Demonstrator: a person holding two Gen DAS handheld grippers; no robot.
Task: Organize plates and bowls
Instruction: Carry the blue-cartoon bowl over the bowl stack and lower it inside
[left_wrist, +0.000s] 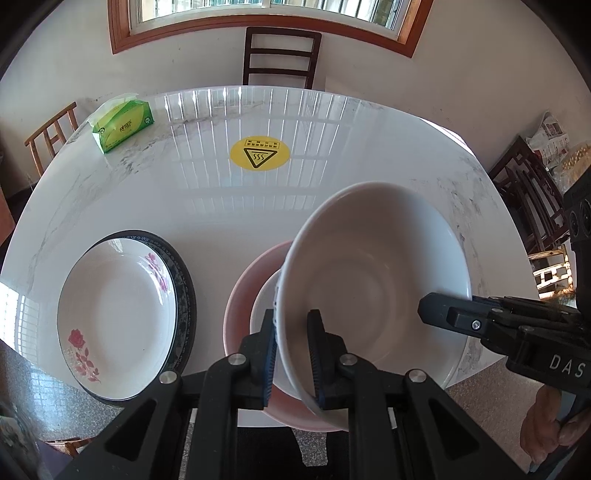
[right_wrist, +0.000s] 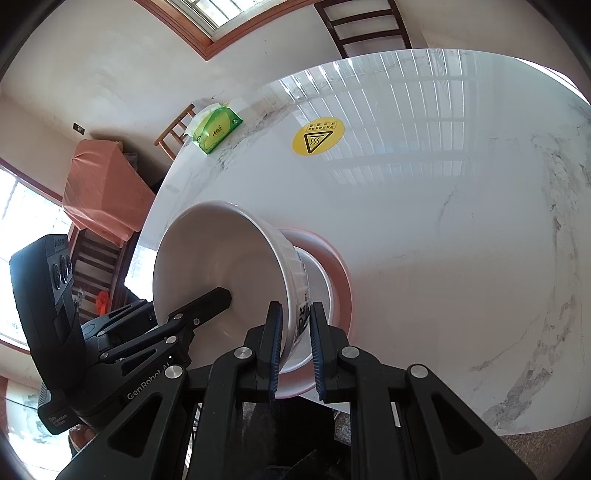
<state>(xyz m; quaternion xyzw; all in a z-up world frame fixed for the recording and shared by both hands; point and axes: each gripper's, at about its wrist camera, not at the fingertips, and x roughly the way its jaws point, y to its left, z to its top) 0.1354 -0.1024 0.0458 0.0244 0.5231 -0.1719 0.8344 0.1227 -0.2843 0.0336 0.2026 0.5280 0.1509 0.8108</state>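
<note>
Left claw (left_wrist: 291, 354) and right claw (right_wrist: 295, 350) each pinch the white bowl's (left_wrist: 373, 280) rim.

Both grippers (left_wrist: 291, 354) (right_wrist: 295, 354) are matte black with silver screws, blue ribbed pads (left_wrist: 269, 360), white "DAS" and "GenRobot.AI" lettering; bare fingers (left_wrist: 546, 432) show.

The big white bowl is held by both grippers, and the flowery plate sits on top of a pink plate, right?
Not quite. In the left wrist view the flowery plate sits on a dark-rimmed plate, not a pink one. Both the left gripper and right gripper do hold the white bowl.
</note>
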